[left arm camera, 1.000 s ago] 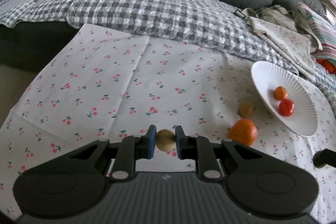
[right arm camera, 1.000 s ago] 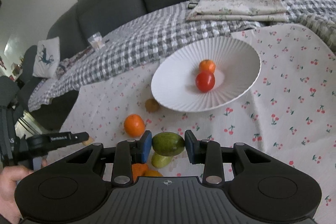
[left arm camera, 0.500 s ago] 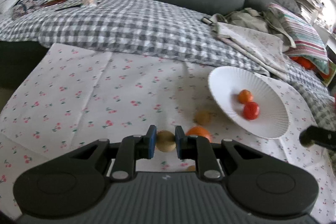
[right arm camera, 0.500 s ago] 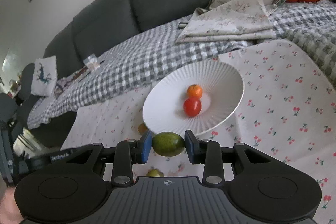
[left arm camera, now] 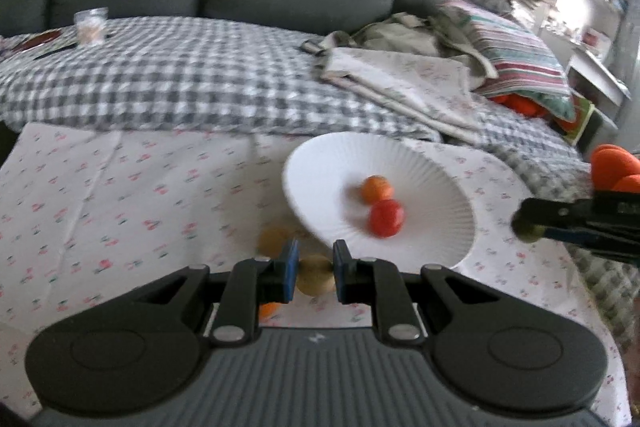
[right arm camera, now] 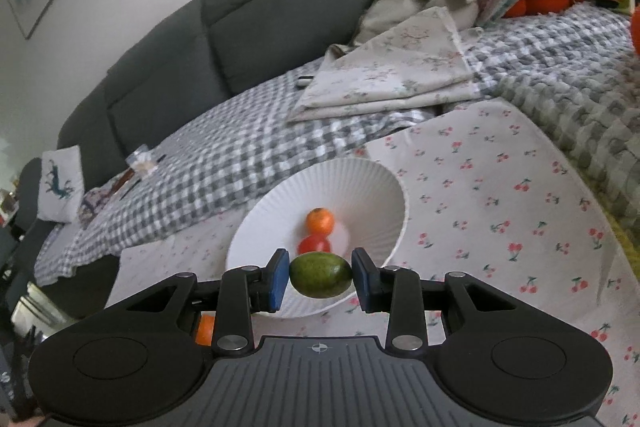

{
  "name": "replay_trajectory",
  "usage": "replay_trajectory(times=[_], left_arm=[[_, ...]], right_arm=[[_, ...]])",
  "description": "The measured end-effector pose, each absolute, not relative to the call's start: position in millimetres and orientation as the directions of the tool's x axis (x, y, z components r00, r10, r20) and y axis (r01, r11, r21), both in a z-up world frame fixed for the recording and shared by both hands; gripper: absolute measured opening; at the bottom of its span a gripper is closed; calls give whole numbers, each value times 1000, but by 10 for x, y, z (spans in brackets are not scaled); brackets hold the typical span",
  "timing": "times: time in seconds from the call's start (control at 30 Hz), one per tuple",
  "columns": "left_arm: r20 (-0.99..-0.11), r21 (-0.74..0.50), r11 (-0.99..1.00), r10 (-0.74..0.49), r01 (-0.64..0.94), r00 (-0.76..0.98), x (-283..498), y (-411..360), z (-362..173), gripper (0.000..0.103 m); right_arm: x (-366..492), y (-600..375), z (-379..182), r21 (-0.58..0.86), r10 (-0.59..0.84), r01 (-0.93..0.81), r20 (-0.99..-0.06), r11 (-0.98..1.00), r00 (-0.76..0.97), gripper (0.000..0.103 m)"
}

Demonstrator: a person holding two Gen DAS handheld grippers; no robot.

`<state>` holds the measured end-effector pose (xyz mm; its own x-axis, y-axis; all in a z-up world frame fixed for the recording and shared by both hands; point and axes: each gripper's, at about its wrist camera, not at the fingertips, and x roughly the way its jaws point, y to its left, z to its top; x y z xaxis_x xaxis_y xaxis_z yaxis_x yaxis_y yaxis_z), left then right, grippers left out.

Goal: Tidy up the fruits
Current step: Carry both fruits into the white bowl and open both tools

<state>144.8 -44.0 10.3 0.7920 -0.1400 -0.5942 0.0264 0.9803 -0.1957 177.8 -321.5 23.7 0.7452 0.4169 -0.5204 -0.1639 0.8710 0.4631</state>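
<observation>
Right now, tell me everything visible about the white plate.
The white plate is a wide, shallow, round dish with fine ribs fanning out to its rim, apparently matte ceramic. It sits on the cherry-print cloth, tilted. Inside lie a small orange fruit and a red tomato, touching. The right tongs hold a green fruit before its near rim.
</observation>
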Motion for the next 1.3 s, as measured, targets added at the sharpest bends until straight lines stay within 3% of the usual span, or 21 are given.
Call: replay_trajectory(times=[0.47,0.63,0.93,1.1,1.13,1.17,1.2,1.3], left_arm=[[-578,-89,984,-176,153,797,1826,-941,31,9],[-585,-161,977,-209,140,784,1987,-832,-24,9],[-610,-159,978,-206,136,765,2183,-797,-167,11],[-614,-172,977,-207,127,762,2192,-720,-196,39],[-613,-178,976,-208,123,762,2181,-702,-186,40],[-613,-190,975,-212,118,761,2175,-677,-174,40],[-612,-202,973,-214,111,761,2165,-654,-156,40],[-604,-215,971,-214,101,768,2136,-608,-101,41]], right_arm=[[2249,-3206,35,424,392,-152,-566,893,726,34],[2374,-3082,-71,402,399,-177,-577,898,713,34],[2500,-2887,-214,366,421,-237,-589,900,690,34],[2566,-2875,-260,383,451,-261,-582,886,677,35],[2573,-2891,-260,383,447,-254,-585,888,677,41],[2572,-2915,-254,381,433,-239,-586,893,685,57],[2563,-2949,-238,381,416,-219,-580,898,700,64],[2559,-3076,-173,412,411,-190,-552,891,726,68]])
